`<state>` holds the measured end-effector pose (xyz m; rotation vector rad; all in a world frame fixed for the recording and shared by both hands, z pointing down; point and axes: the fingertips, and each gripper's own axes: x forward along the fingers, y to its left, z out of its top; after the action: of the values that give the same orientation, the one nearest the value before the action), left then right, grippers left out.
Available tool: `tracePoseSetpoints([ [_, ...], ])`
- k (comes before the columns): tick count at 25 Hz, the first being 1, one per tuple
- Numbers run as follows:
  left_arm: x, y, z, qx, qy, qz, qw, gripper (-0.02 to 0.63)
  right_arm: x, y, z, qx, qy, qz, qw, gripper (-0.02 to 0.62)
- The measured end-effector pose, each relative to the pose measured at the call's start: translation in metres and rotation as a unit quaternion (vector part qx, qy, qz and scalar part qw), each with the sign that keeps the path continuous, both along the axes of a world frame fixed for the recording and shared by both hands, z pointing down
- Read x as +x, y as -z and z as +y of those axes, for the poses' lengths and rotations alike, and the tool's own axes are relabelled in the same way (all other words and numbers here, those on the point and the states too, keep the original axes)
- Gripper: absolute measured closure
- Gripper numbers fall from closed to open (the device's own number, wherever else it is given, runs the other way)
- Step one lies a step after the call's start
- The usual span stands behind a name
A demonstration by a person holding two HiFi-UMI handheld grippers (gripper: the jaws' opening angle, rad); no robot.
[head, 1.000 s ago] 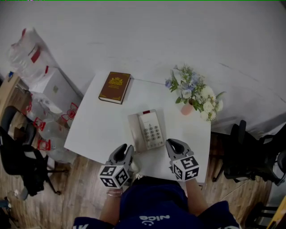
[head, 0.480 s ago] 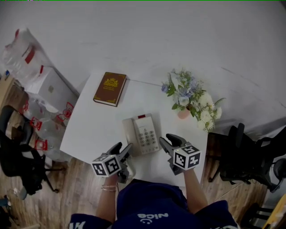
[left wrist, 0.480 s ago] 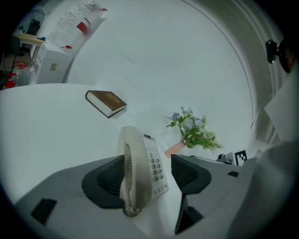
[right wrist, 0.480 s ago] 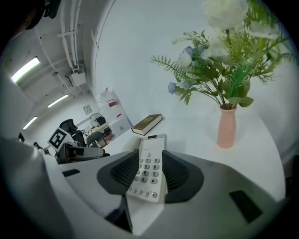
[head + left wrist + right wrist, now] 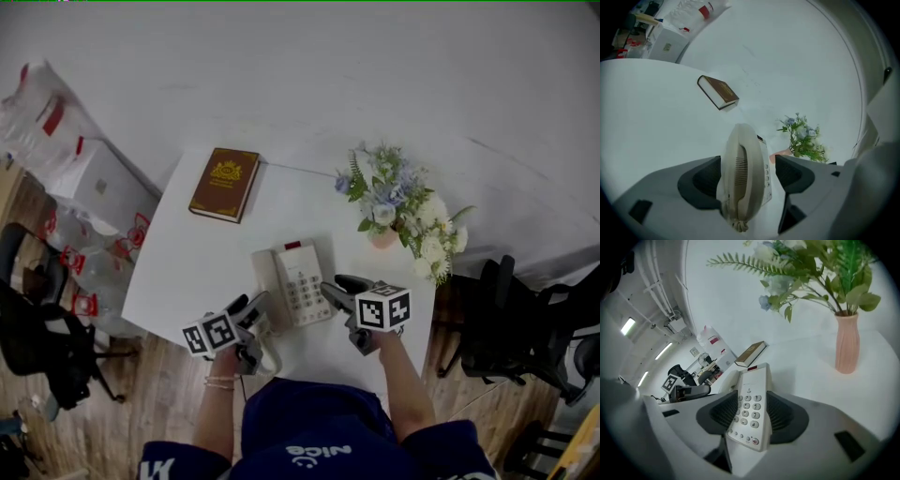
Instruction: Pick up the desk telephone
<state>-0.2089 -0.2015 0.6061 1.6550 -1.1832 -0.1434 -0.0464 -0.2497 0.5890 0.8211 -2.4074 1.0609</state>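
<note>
A cream desk telephone [image 5: 292,284] lies on the white table [image 5: 187,272], its handset on the left and its keypad on the right. My left gripper [image 5: 253,309] is at the phone's near left corner. In the left gripper view the handset [image 5: 740,173] stands between its fingers [image 5: 701,183], with a gap on the right side. My right gripper [image 5: 335,291] is at the near right side, and the keypad [image 5: 750,408] lies between its pads [image 5: 783,413]. Both pairs of jaws have just been opening and stand open round the phone, neither pressing on it.
A brown book [image 5: 223,184] lies at the table's far left corner. A pink vase of flowers [image 5: 394,211] stands at the far right, close to my right gripper. Plastic bags and a box [image 5: 84,178] sit left of the table, and black chairs [image 5: 511,328] stand to both sides.
Both grippers moved forward and down from the near table edge to either side of the phone, rolled, and went from shut to open.
</note>
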Motion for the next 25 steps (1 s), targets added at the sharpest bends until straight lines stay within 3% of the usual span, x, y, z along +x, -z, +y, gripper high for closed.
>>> tracePoseSetpoints([
  [5, -0.001, -0.015, -0.011, -0.020, -0.013, -0.011, 0.9997, 0.247, -0.002, -0.024, -0.014, -0.038, 0.001, 0.008, 0.999, 0.394],
  [9, 0.006, -0.023, -0.017, -0.020, -0.042, 0.034, 0.9983, 0.241, -0.009, -0.040, -0.018, -0.080, 0.010, -0.008, 0.997, 0.394],
  [13, 0.008, -0.034, -0.020, -0.030, -0.082, 0.034, 0.9956, 0.218, -0.014, -0.053, -0.019, -0.109, 0.025, -0.008, 0.994, 0.385],
  [20, 0.019, -0.039, -0.023, -0.046, -0.099, 0.119, 0.9869, 0.215, -0.024, -0.062, -0.017, -0.126, 0.050, -0.018, 0.991, 0.385],
  [25, 0.036, -0.042, -0.025, -0.055, -0.140, 0.092, 0.9843, 0.215, -0.028, -0.064, -0.016, -0.143, 0.054, -0.040, 0.987, 0.385],
])
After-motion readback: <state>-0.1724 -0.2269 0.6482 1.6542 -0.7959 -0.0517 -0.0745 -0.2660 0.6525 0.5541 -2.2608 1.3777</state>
